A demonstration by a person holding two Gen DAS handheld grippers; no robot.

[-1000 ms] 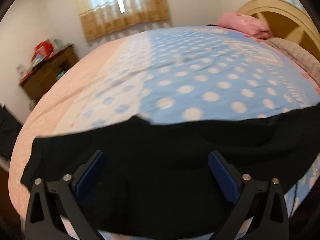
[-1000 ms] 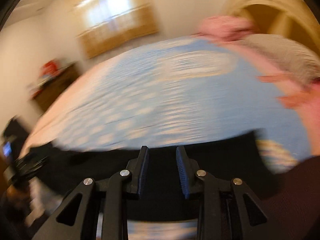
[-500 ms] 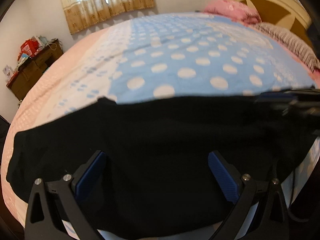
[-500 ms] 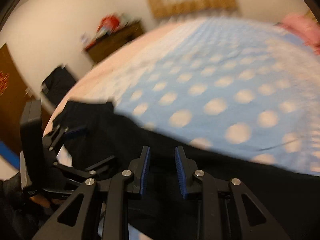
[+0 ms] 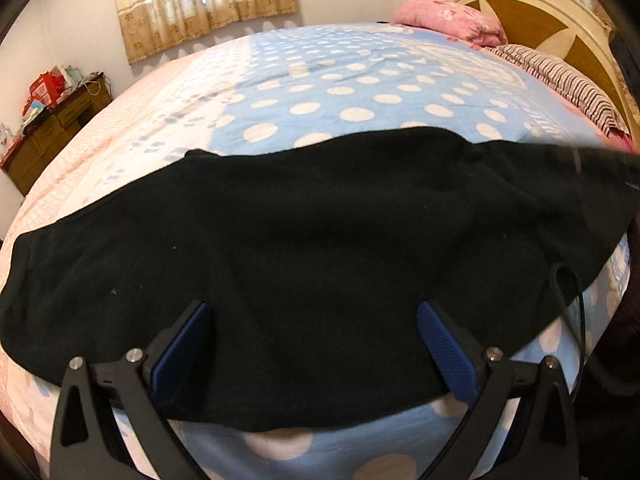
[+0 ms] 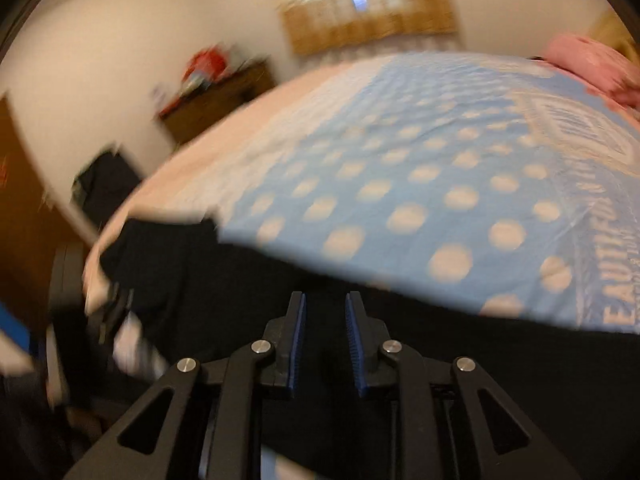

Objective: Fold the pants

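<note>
The black pants lie spread along the near edge of the bed, stretching left to right. My left gripper is wide open just above the pants, with nothing between its blue pads. In the blurred right wrist view the pants fill the lower part. My right gripper hovers over them with its jaws narrowly apart and nothing visibly held. The left gripper shows as a blurred dark shape at the far left of that view.
The bed has a blue polka-dot sheet with a pink strip on its left. A pink pillow and a striped blanket lie by the headboard. A wooden dresser stands at the left wall under a curtained window.
The left gripper has come closer over the pants, which now fill more of its view. The right gripper swung left and then back toward the bed, its narrow gap unchanged.
</note>
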